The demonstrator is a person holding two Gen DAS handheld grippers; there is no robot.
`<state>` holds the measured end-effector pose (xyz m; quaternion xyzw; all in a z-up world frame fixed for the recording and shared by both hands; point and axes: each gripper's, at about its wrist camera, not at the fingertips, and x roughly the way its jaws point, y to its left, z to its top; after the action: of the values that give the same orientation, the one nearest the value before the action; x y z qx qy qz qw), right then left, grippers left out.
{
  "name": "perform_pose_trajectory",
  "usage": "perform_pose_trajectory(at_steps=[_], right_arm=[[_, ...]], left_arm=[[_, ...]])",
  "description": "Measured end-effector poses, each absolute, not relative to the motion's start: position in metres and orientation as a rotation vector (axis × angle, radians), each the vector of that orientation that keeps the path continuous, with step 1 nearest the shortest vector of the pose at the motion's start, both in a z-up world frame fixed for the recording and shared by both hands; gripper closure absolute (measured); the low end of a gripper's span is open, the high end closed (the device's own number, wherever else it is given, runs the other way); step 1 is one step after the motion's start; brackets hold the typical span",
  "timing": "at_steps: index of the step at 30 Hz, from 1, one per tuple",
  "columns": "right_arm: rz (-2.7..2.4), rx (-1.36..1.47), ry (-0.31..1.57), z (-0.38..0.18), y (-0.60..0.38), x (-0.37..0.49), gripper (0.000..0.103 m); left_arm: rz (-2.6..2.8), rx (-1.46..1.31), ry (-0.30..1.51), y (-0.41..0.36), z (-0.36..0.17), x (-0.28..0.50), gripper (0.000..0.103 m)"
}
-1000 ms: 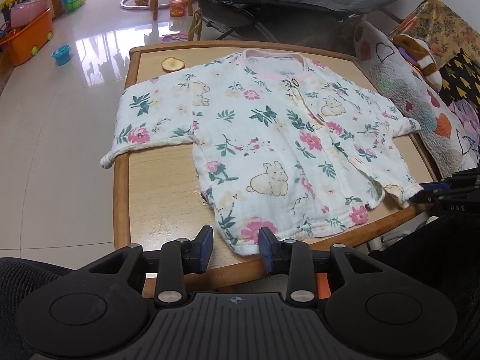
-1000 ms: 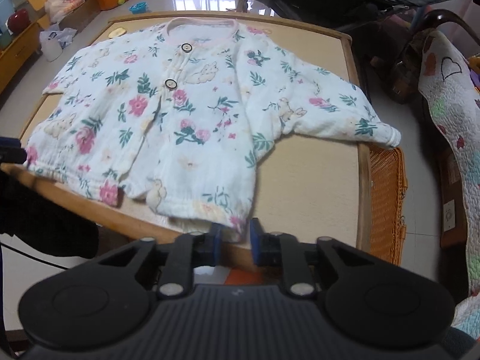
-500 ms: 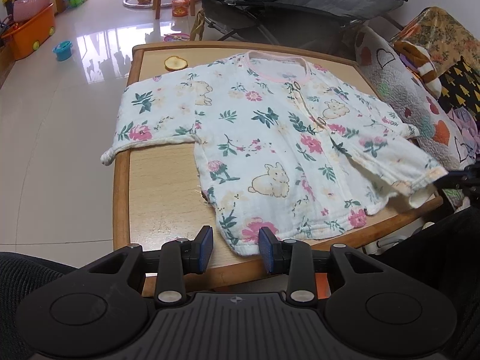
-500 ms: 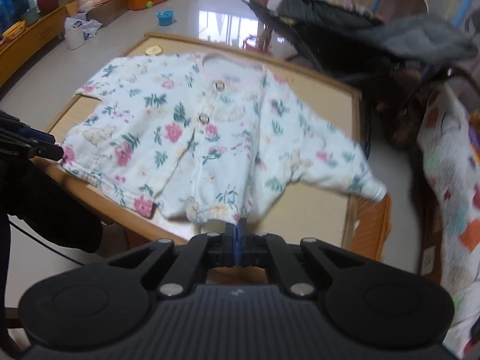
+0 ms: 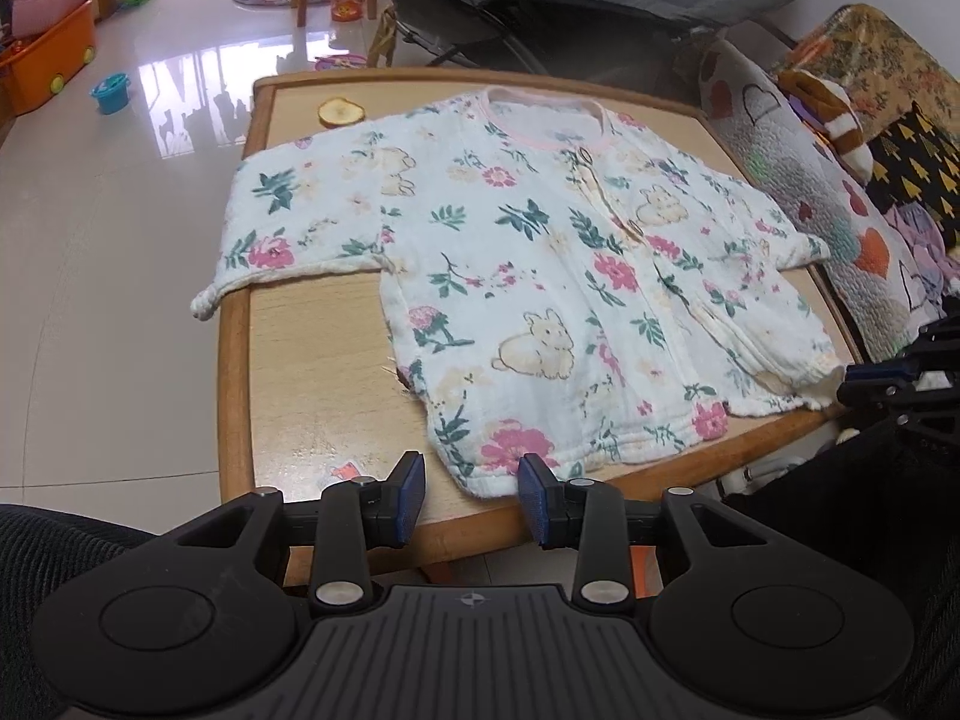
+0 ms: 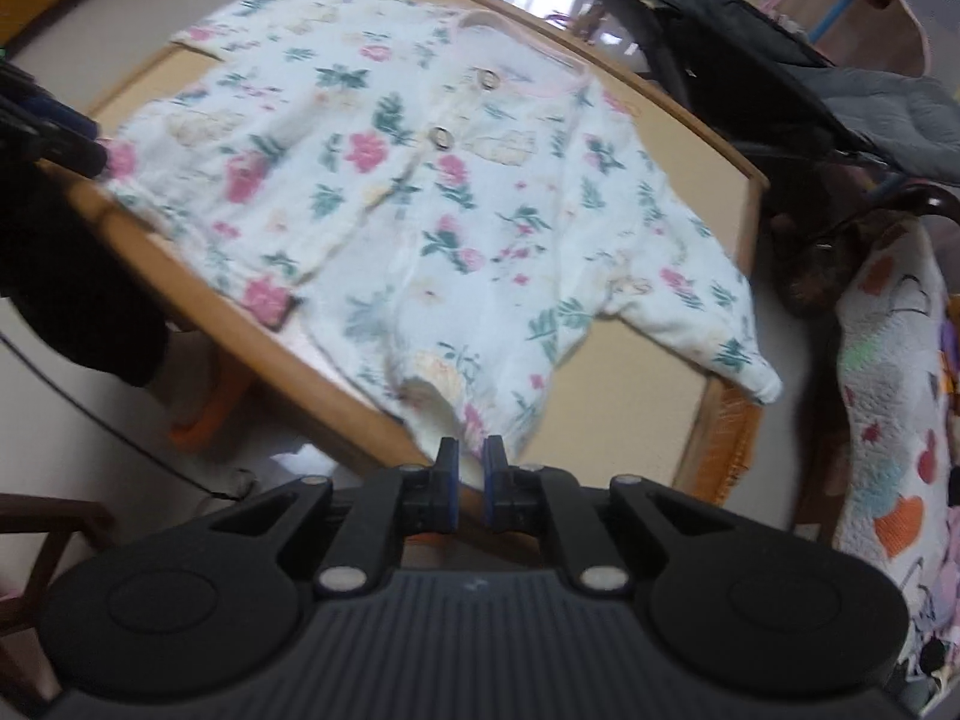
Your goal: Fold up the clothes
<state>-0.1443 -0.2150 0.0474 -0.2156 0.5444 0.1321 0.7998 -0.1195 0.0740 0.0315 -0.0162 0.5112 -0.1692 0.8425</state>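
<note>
Left wrist view shows the floral baby cardigan [image 5: 540, 276] lying spread and face up on the wooden table [image 5: 282, 360], neckline at the far side, hem along the near edge, its buttoned placket running down the middle. One sleeve reaches to the table's left edge, its cuff hanging just over the rim; the other sleeve lies toward the right edge. Your left gripper [image 5: 471, 501] hovers at the near edge with its jaws parted, the hem corner lying between the blue pads without being pressed. Your right gripper [image 6: 470, 483] is at the opposite hem corner; its jaws are opening, a narrow gap shows between the pads, and a fold of the hem stands in that gap, though the blur prevents you from confirming contact. The same gripper appears as a dark shape at the right margin of the left wrist view [image 5: 888, 384]. A dried fruit slice [image 5: 341, 112] rests on the table's far left corner, apart from the garment. A patterned quilt [image 5: 798, 180] lies beside the table's right edge.
</note>
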Motion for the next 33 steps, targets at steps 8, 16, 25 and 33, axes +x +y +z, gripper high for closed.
perform_pose_trajectory(at_steps=[8, 16, 25, 33], right_arm=[[0.447, -0.307, 1.111, 0.073, -0.192, -0.143, 0.094], [0.49, -0.257, 1.175, 0.038, -0.162, -0.124, 0.094], [0.443, -0.226, 1.227, 0.027, -0.156, -0.104, 0.094], [0.419, -0.259, 1.285, 0.019, -0.144, -0.092, 0.087]], left_arm=[[-0.405, -0.027, 1.104, 0.065, 0.027, -0.121, 0.065], [-0.399, -0.029, 1.108, 0.068, 0.027, -0.12, 0.065], [-0.388, -0.05, 1.105, 0.072, 0.026, -0.117, 0.065], [-0.394, -0.061, 1.097, 0.072, 0.026, -0.116, 0.065]])
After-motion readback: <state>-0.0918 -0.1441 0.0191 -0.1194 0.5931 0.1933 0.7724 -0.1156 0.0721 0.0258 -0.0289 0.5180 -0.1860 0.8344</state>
